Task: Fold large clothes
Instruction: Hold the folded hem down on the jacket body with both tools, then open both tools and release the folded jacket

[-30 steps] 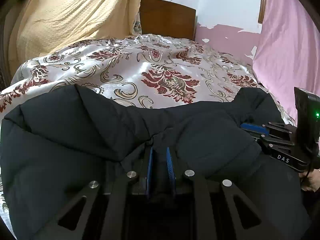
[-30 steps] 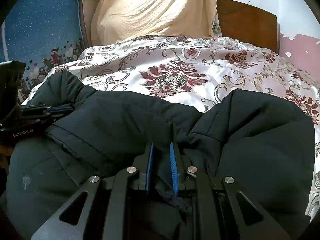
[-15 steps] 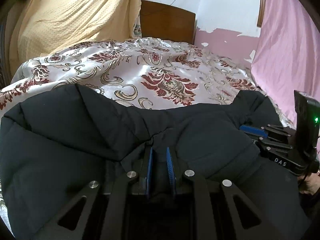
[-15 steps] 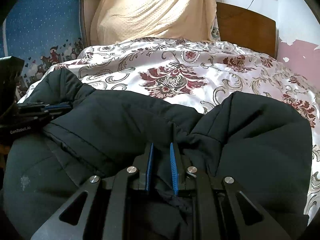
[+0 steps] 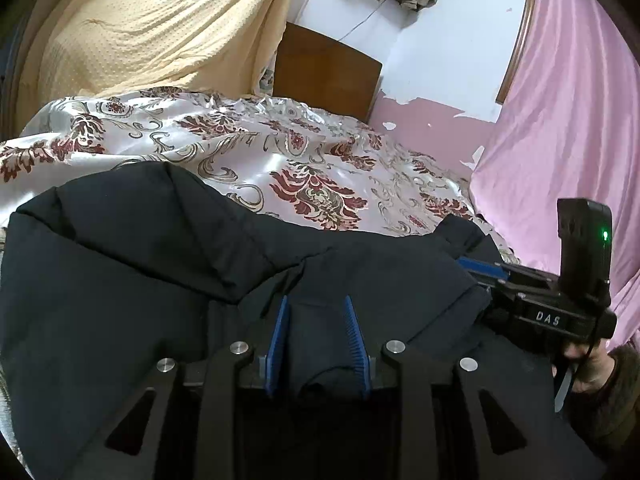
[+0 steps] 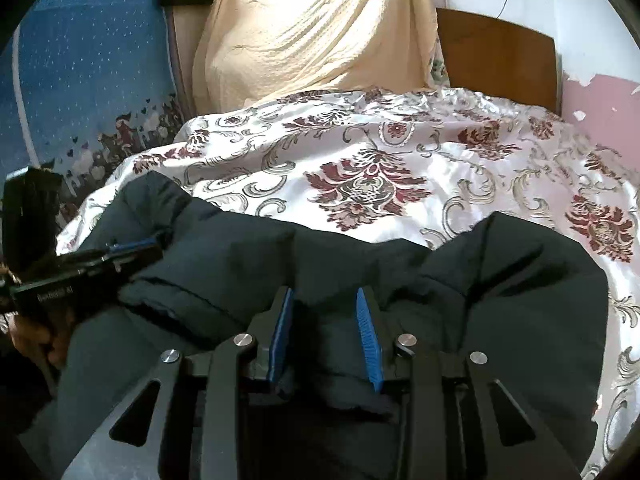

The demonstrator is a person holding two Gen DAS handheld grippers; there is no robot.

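Observation:
A large black padded jacket lies bunched at the near end of the bed; it also fills the lower right wrist view. My left gripper has its blue pads parted, with a fold of jacket cloth lying loosely between them. My right gripper is also parted, with jacket cloth between its pads. Each gripper shows in the other's view: the right one at the jacket's right edge, the left one at its left edge.
The bed carries a shiny white cover with red floral patterns. A wooden headboard stands at the far end. A cream cloth hangs at the back, a pink curtain on the right, a blue patterned wall on the left.
Both grippers have opened: the pads were close together on the jacket cloth and now stand clearly apart. Both cameras have tilted upward, showing more of the wall.

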